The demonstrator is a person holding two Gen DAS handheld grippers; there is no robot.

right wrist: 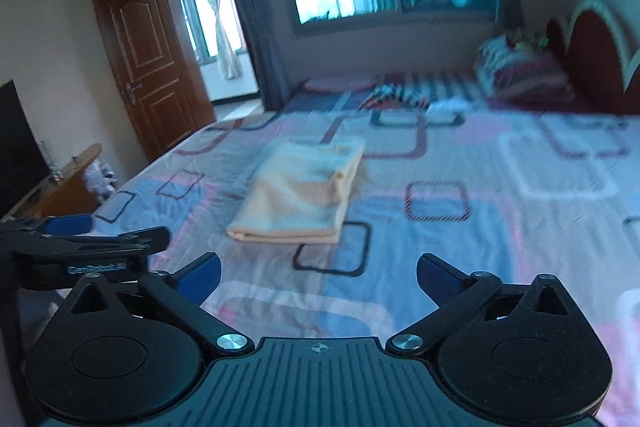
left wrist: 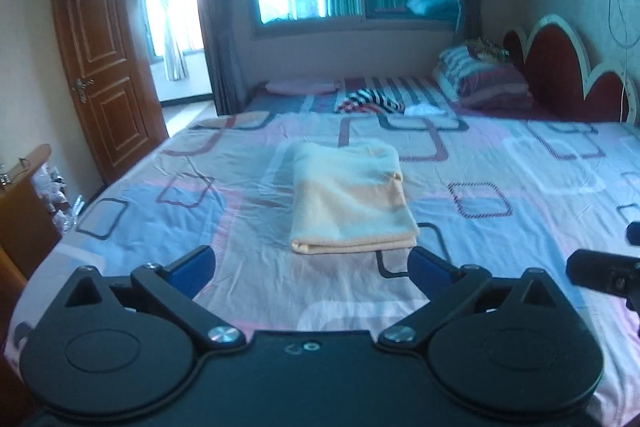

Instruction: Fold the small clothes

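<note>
A folded cream and peach cloth (left wrist: 350,197) lies flat on the patterned bedsheet (left wrist: 500,227), in the middle of the bed. It also shows in the right wrist view (right wrist: 300,193). My left gripper (left wrist: 312,267) is open and empty, hovering just short of the cloth's near edge. My right gripper (right wrist: 318,275) is open and empty, to the right of the left one and nearer than the cloth. The left gripper's side shows at the left of the right wrist view (right wrist: 88,247).
A striped garment (left wrist: 370,101) and a white item (left wrist: 426,110) lie at the far side of the bed. Stacked bedding (left wrist: 480,75) sits by the red headboard (left wrist: 560,75). A wooden door (left wrist: 104,67) and a low cabinet (left wrist: 24,211) stand at the left.
</note>
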